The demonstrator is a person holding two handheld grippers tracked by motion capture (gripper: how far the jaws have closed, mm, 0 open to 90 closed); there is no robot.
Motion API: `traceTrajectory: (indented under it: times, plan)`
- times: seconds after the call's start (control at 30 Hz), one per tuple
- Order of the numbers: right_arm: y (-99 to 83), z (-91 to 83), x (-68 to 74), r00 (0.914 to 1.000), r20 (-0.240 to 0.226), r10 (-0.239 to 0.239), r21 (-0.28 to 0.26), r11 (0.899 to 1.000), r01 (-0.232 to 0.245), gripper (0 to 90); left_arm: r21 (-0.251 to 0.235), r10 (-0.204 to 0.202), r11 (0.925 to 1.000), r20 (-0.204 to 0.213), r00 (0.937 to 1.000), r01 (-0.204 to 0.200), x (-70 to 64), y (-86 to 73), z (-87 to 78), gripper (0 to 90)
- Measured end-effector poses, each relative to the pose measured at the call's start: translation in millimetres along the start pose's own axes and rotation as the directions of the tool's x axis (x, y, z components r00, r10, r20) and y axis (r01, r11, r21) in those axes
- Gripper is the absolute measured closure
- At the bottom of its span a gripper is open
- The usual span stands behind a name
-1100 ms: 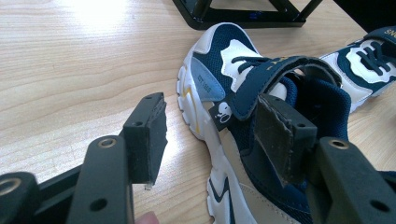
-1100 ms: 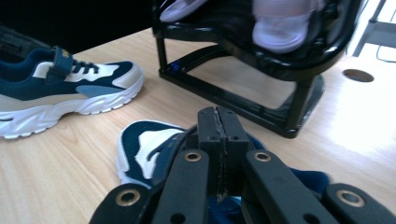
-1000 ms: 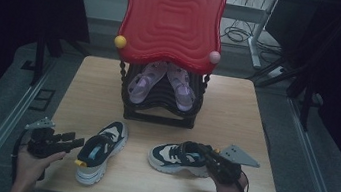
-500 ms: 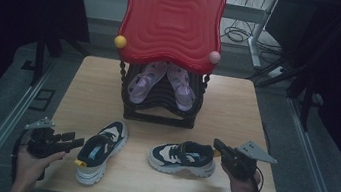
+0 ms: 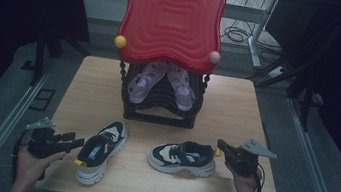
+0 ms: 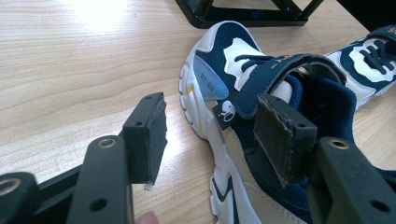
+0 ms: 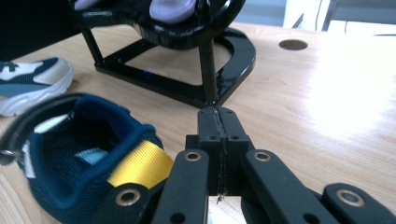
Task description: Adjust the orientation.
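Two navy-and-white sneakers lie on the wooden table point(image 5: 237, 110). The left sneaker point(image 5: 98, 150) point(image 6: 243, 65) points away from me. My left gripper point(image 5: 75, 139) point(image 6: 215, 135) is open at its heel end, one pad point(image 6: 150, 133) over the table and the other pad point(image 6: 280, 137) over the shoe's collar. The right sneaker point(image 5: 182, 158) lies sideways, its heel with a yellow pull tab point(image 7: 137, 164) toward my right gripper point(image 5: 220, 145) point(image 7: 218, 116). That gripper is shut on nothing, just right of the heel.
A black shoe rack point(image 5: 159, 107) point(image 7: 187, 70) stands mid-table with a pair of purple sandals point(image 5: 163, 82), under a large red wavy panel point(image 5: 172, 18). A round hole point(image 7: 293, 45) is in the tabletop. Cables lie on the floor behind.
My right gripper has drawn back to the right, off the right sneaker's heel, and the sneaker has stayed in place. The left gripper has not moved.
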State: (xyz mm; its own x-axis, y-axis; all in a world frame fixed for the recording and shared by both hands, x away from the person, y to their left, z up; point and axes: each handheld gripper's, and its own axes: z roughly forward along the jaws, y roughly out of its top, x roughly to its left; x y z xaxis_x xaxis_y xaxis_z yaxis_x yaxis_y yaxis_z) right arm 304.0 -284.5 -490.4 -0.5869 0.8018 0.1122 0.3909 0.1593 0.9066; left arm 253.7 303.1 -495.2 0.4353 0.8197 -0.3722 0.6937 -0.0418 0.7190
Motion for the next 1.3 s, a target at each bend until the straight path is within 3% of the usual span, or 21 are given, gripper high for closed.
traceTrajectory:
  times: [0.33,0.57,0.73,1.3]
  plan:
    - [-9.2,12.3,-3.2,0.9984,-0.051,-0.027,0.023,0.999,0.028,90.0,-0.003,-0.001,1.0,0.0,1.0,0.001,0.4,-0.3,-0.8,43.5]
    - [-14.9,13.7,-2.8,0.9946,-0.102,-0.02,0.03,0.999,0.023,90.0,0.001,-0.002,1.0,-0.003,1.0,0.002,1.5,-0.8,-1.3,43.5]
    - [-17.9,13.6,-0.3,0.9939,-0.109,-0.013,0.034,0.999,0.017,90.0,-0.002,-0.004,1.0,-0.004,1.0,0.004,1.9,-0.9,-2.1,43.4]
    - [-30.7,-10.5,7.1,0.9927,-0.12,-0.013,0.032,0.999,0.017,90.0,-0.003,-0.004,1.0,-0.005,1.0,0.004,2.6,-1.4,-2.8,43.4]
